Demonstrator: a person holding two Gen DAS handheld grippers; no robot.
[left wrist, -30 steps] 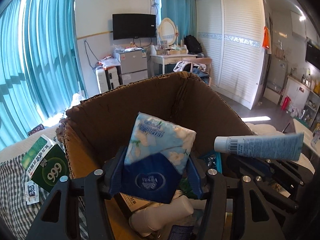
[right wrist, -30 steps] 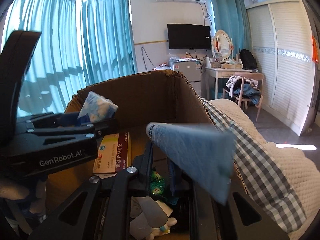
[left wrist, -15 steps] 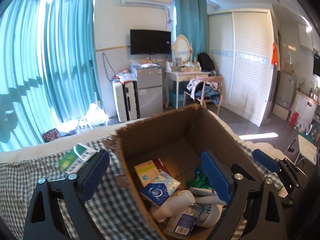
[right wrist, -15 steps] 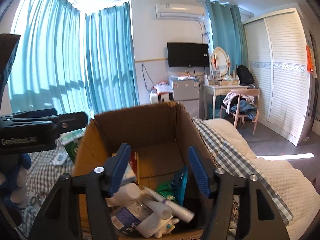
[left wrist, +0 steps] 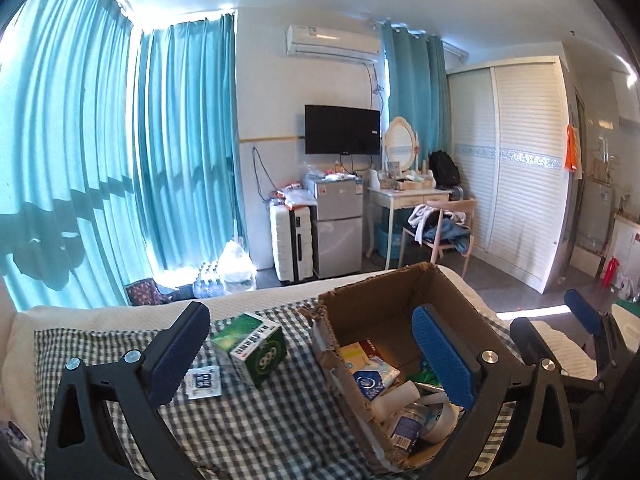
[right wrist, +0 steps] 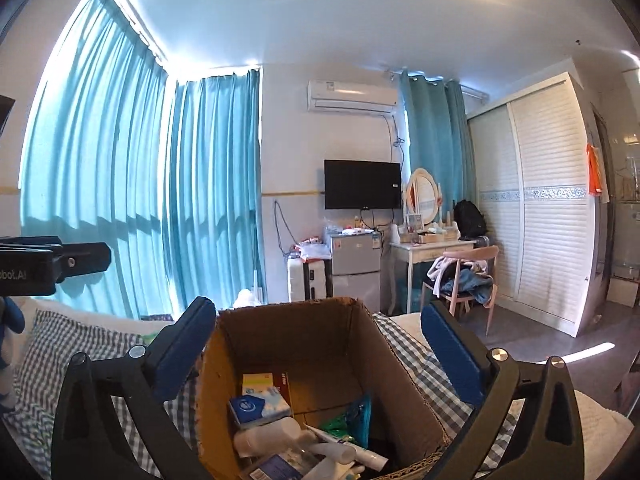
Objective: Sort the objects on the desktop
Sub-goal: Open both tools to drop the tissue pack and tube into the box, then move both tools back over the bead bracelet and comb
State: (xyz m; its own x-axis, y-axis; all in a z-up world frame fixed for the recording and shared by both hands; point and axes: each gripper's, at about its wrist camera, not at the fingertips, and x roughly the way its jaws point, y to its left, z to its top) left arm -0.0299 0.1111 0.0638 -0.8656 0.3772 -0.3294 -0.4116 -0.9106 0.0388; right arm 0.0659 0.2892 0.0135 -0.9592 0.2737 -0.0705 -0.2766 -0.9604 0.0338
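A: What is seen around the brown corrugated cardboard box (right wrist: 320, 344)?

B: A checked cloth (left wrist: 248, 428) is spread beneath it; a glossy green carton (left wrist: 250, 346) lies left; a soft tissue pack (right wrist: 260, 404) rests inside.

A: And the grippers?

B: The left gripper (left wrist: 312, 356) and right gripper (right wrist: 320, 364) are being opened wide; nothing is held.

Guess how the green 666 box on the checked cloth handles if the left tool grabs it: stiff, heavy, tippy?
The green box looks like thin printed carton with crisp edges, so probably stiff but crushable under a hard squeeze. It is likely light for its size. It sits tilted on the soft checked cloth, so a push may tip or skid it rather than slide it cleanly.
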